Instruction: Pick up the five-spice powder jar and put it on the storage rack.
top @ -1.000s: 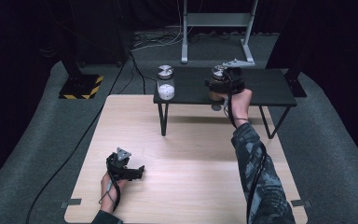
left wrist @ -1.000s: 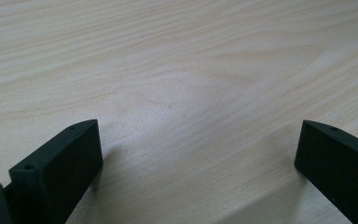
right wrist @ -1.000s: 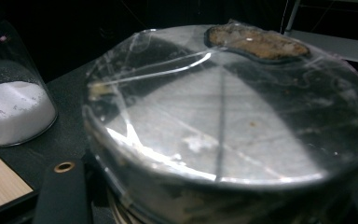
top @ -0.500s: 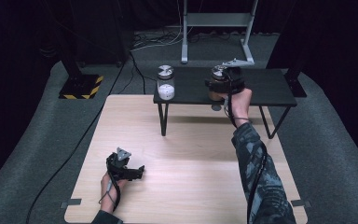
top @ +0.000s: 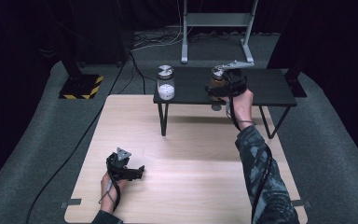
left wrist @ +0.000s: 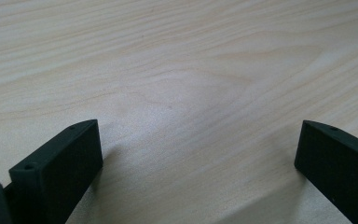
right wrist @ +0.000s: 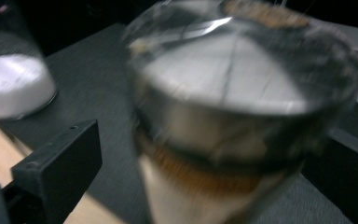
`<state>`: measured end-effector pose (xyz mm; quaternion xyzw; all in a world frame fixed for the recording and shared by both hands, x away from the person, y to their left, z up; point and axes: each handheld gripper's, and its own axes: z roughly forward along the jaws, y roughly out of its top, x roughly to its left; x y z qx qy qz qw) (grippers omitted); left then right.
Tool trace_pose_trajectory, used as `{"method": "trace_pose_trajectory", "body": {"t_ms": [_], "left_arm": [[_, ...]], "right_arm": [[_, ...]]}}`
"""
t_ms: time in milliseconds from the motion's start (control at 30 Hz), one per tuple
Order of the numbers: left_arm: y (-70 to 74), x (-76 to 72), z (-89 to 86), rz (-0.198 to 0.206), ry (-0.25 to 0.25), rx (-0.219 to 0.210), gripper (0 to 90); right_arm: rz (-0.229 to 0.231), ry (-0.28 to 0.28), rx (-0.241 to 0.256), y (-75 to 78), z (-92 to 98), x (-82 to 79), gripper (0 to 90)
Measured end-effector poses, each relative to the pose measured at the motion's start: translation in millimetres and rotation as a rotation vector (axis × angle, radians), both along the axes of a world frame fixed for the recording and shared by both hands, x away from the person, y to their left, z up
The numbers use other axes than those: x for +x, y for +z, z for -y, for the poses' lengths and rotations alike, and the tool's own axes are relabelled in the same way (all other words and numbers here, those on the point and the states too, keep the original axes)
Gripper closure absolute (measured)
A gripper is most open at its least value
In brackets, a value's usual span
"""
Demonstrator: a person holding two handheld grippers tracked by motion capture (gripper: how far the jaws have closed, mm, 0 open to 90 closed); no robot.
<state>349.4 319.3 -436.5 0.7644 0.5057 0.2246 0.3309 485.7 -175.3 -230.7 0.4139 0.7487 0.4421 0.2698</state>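
On the black counter, the right gripper reaches around the brown-filled jar, jaws spread either side of it, grip uncertain, while the left gripper rests wide open and empty on the wooden counter.

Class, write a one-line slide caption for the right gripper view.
Blurred close-up of a metal-lidded jar before the right claw.

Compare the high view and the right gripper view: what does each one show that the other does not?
High view alone: the left gripper resting low on the light wooden table, and the person's patterned sleeve. Right gripper view alone: the metal lid's creased surface, blurred, up close. Both: the brown-filled glass jar at the right gripper, the glass jar of white powder, and the low black table.
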Motion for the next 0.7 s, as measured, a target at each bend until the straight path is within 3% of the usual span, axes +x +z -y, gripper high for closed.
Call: {"method": "trace_pose_trajectory", "body": {"t_ms": [167, 367, 533, 600, 700], "left_arm": [[0.0, 0.0, 0.0, 0.000, -0.001, 0.000, 0.4], [0.0, 0.0, 0.0, 0.000, 0.000, 0.000, 0.4], [0.0, -0.1, 0.1, 0.000, 0.001, 0.000, 0.4], [0.0, -0.2, 0.2, 0.000, 0.001, 0.000, 0.4], [0.0, -0.2, 0.2, 0.000, 0.001, 0.000, 0.4]], "right_arm": [[-0.018, 0.017, -0.037, 0.7, 4.4, -15.9, 0.0], [-0.056, 0.045, -0.072, -9.1, 12.5, -35.3, 0.0], [-0.076, 0.058, -0.086, -24.9, 19.8, -50.8, 0.0], [-0.102, 0.053, -0.117, -40.3, 23.3, -59.3, 0.0], [-0.133, 0.042, -0.117, -58.4, 30.0, -65.5, 0.0]]}}
